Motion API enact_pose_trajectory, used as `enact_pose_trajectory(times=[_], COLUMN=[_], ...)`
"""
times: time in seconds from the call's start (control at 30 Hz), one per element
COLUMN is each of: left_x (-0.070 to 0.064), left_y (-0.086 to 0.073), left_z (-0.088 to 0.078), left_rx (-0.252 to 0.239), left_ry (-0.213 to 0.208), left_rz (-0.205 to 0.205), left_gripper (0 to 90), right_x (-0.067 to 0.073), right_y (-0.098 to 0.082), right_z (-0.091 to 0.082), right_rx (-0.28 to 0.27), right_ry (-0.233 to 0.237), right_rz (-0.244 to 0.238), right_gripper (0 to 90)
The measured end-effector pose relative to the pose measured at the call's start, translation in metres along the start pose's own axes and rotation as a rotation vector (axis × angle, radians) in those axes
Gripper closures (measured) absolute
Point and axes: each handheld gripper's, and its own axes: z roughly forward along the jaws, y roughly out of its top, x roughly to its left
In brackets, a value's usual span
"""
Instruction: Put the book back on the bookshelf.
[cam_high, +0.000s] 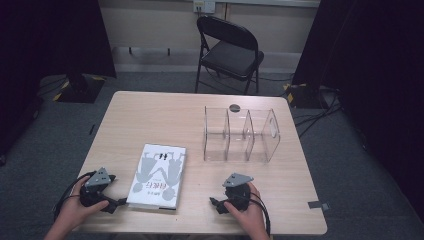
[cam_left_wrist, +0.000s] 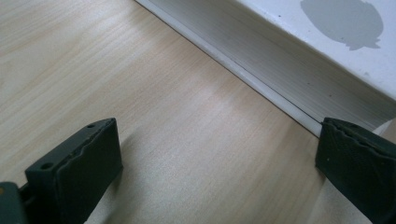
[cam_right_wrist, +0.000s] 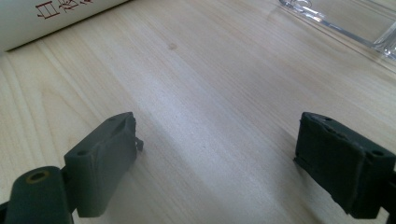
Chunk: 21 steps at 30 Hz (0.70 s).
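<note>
A white book (cam_high: 156, 175) with grey figures and red lettering on its cover lies flat on the near left of the wooden table (cam_high: 150, 115). A clear acrylic divider rack (cam_high: 240, 134) stands to the right of centre. My left gripper (cam_high: 116, 191) rests on the table just left of the book, open. In the left gripper view (cam_left_wrist: 219, 140) its right jaw sits close against the book's page edge (cam_left_wrist: 261, 51). My right gripper (cam_high: 225, 196) rests open near the front edge, right of the book. Bare wood lies between its jaws (cam_right_wrist: 219, 135), with the book (cam_right_wrist: 46, 18) and the rack (cam_right_wrist: 345, 23) farther off.
A black folding chair (cam_high: 230, 50) stands behind the table's far edge. A small dark round disc (cam_high: 234, 106) lies behind the rack. Cables and stand bases lie on the grey floor at both sides. Bare wood stretches across the table's far left.
</note>
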Motion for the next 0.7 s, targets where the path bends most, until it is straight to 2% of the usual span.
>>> enact_pose_trajectory(times=[0.23,0.27,0.3,0.33,0.4,0.43,0.53,0.6,0.7], left_x=[-0.003,-0.005,-0.005,-0.007,-0.009,-0.012,-0.017,-0.021,-0.023], left_y=[0.003,0.003,0.003,0.004,0.004,0.006,0.009,0.012,0.014], left_z=[-0.004,-0.006,-0.008,-0.009,-0.009,-0.009,-0.008,-0.006,-0.001], left_rx=[0.041,0.031,0.028,0.028,0.034,0.042,0.037,0.045,0.048], left_ry=[-0.032,-0.062,-0.077,-0.092,-0.104,-0.114,-0.137,-0.133,-0.131], left_rz=[0.023,0.041,0.063,0.047,0.048,0.070,0.094,0.114,0.121], left_gripper=[0.6,10.1,15.4,18.7,17.4,17.5,19.0,19.2,20.6], right_x=[0.001,0.002,0.003,0.003,0.006,0.008,0.012,0.015,0.021], right_y=[0.000,0.001,0.001,0.001,0.002,0.002,0.004,0.006,0.011], right_z=[0.000,0.000,0.000,0.001,0.001,0.002,0.004,0.006,0.011], right_rx=[0.000,0.000,0.001,-0.002,0.000,-0.001,-0.005,-0.008,-0.007], right_ry=[-0.007,-0.009,-0.009,-0.013,-0.017,-0.015,-0.015,-0.005,0.006], right_rz=[0.004,0.007,0.014,0.011,0.016,0.011,0.012,0.001,-0.001], right_gripper=[11.6,11.7,11.8,11.8,12.4,12.6,14.0,14.4,15.7])
